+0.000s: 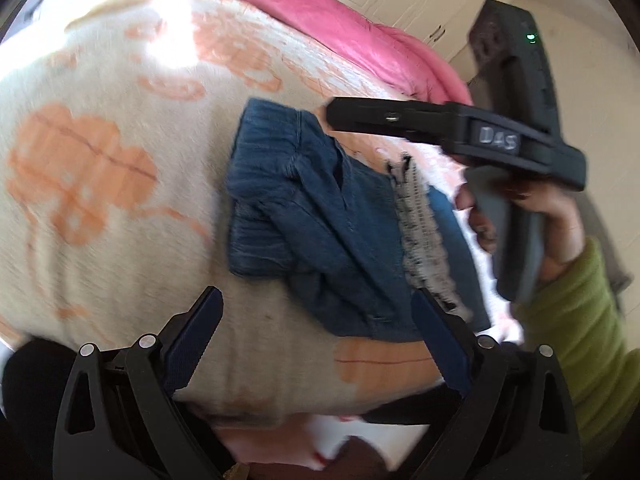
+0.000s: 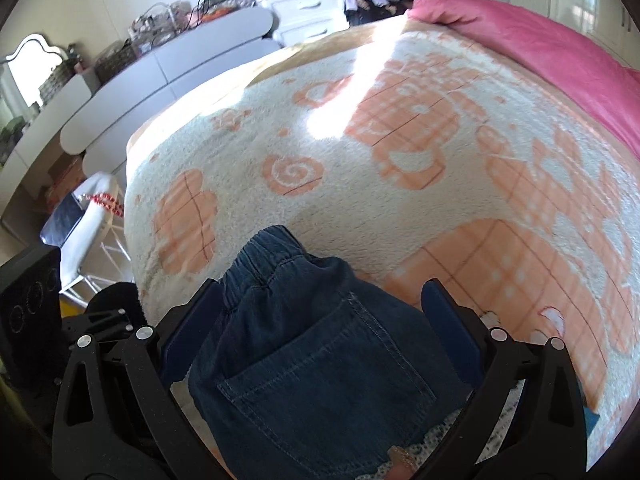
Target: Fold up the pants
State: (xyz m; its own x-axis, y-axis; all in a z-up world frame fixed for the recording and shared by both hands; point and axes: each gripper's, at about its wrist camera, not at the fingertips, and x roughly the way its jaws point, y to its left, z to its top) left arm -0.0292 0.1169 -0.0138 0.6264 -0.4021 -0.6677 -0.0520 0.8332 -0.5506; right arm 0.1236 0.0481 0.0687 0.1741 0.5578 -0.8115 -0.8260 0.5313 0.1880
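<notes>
Denim fills the near view between the right gripper (image 2: 320, 328) and its spread jaws: the pants (image 1: 320, 224) lie in a rumpled bundle on the cream-and-orange blanket (image 2: 360, 140) covering the bed, elastic waistband away from the right wrist camera, a back pocket facing up. Both tongs stand open and hold nothing; the left gripper (image 1: 316, 336) hovers just short of the near edge of the cloth, its jaws wide. From the left, the right tool reaches over the far side of the bundle, held by a hand (image 1: 532, 216) in a green sleeve (image 1: 584, 320).

A grey lacy piece (image 1: 420, 224) lies across the denim. My worry is that a pinch there would drag it along, or catch only one layer and undo the fold.

On the right tool I read "DAS". A pink quilt (image 2: 540, 40) lies beyond.
</notes>
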